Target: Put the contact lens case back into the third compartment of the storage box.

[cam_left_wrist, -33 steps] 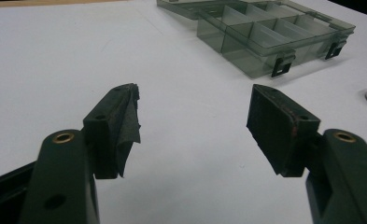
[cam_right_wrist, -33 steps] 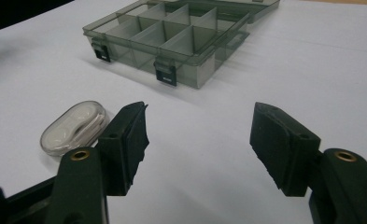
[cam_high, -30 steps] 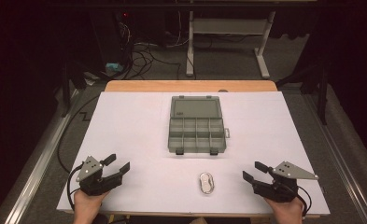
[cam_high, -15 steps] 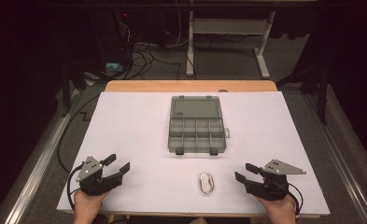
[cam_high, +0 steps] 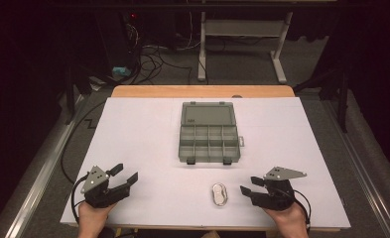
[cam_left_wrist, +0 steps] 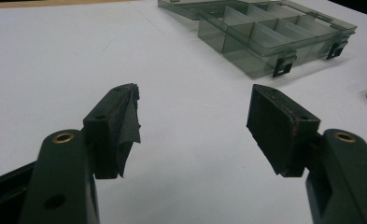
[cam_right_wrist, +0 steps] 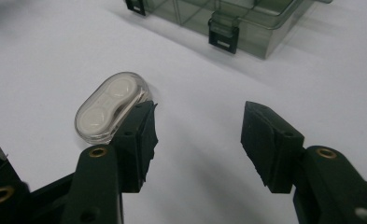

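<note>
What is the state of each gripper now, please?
Left gripper: open, holding nothing.
Right gripper: open, jaws have just been closing a little, nothing between them; the small case lies beside it.

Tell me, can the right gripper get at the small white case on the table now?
Probably yes. The right gripper has open jaws, with nothing between them, and the small white case lies just beside it on the bare white table, with nothing in the way.

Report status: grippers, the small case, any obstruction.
Left gripper open, nothing between its jaws. Right gripper open, jaws just been closing, beside the small clear oval case with two white wells, not gripping. Open grey compartment box stands apart; path clear.
</note>
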Tool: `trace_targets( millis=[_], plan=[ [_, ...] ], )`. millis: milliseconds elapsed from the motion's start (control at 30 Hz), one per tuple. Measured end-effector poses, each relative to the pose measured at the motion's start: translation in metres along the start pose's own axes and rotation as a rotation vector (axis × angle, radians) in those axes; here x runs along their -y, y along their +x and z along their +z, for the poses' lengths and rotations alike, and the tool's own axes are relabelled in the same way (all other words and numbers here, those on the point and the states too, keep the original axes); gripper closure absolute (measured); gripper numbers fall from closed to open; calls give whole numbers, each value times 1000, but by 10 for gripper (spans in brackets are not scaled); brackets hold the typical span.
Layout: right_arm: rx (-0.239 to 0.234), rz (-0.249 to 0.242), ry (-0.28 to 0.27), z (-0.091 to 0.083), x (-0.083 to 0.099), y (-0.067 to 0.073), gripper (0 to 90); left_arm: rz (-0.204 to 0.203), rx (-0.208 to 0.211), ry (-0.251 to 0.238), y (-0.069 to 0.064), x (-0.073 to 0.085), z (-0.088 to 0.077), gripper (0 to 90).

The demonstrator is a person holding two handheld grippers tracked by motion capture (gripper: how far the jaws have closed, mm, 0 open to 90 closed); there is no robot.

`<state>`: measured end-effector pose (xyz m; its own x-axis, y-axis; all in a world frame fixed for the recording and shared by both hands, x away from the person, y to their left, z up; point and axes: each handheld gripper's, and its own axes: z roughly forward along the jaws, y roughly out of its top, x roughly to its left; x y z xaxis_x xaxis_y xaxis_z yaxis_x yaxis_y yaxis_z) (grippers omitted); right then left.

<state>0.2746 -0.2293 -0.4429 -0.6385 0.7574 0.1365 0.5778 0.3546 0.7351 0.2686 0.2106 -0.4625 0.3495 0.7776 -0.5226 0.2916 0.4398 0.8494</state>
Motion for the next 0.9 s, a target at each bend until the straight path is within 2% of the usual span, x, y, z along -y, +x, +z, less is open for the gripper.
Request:
trace_targets(
  millis=[433, 900],
  plan=[
    [-36, -50, 132, 21, -18, 20, 463, -1, 0, 2, 0, 0, 0, 343],
    [-82, -69, 222, 32, -30, 37, 456, 0, -1, 2, 0, 0, 0, 343]
  ],
)
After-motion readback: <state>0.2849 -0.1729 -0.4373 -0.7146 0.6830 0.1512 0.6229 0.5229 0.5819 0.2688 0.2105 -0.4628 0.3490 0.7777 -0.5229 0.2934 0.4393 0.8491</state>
